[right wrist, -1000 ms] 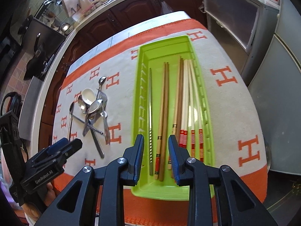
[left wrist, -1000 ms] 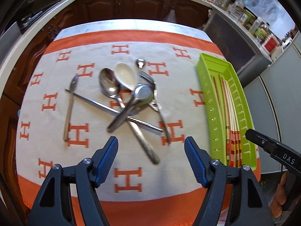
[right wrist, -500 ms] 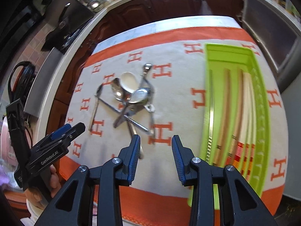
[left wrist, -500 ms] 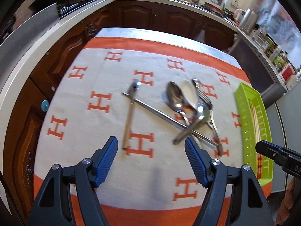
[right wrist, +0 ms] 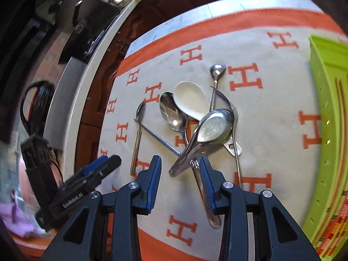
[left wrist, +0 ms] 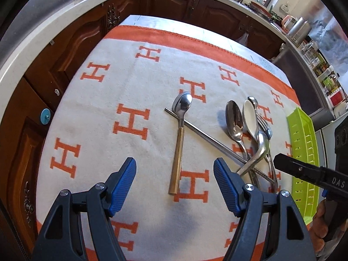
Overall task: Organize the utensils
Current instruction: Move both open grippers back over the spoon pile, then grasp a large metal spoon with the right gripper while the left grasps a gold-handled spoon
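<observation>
A pile of utensils lies on the orange-and-white cloth. A gold-handled spoon (left wrist: 178,150) lies apart at the left, over a thin metal chopstick (left wrist: 204,136). My left gripper (left wrist: 175,187) is open, its fingers on either side of the gold handle's near end, above it. In the right wrist view a big steel ladle-spoon (right wrist: 208,130) lies on top of a white ceramic spoon (right wrist: 189,99), a steel spoon (right wrist: 173,112) and a fork. My right gripper (right wrist: 180,181) is open with the ladle-spoon's handle end between its fingers.
A lime green tray (right wrist: 326,134) with several chopsticks stands at the cloth's right side; it also shows in the left wrist view (left wrist: 304,152). Dark wood cabinets and a white counter edge (left wrist: 43,34) run beyond the table's left and far sides.
My left gripper has swung left and closer, from the pile to the gold-handled spoon. My right gripper has left the green tray, moved left to the pile, and opened wider.
</observation>
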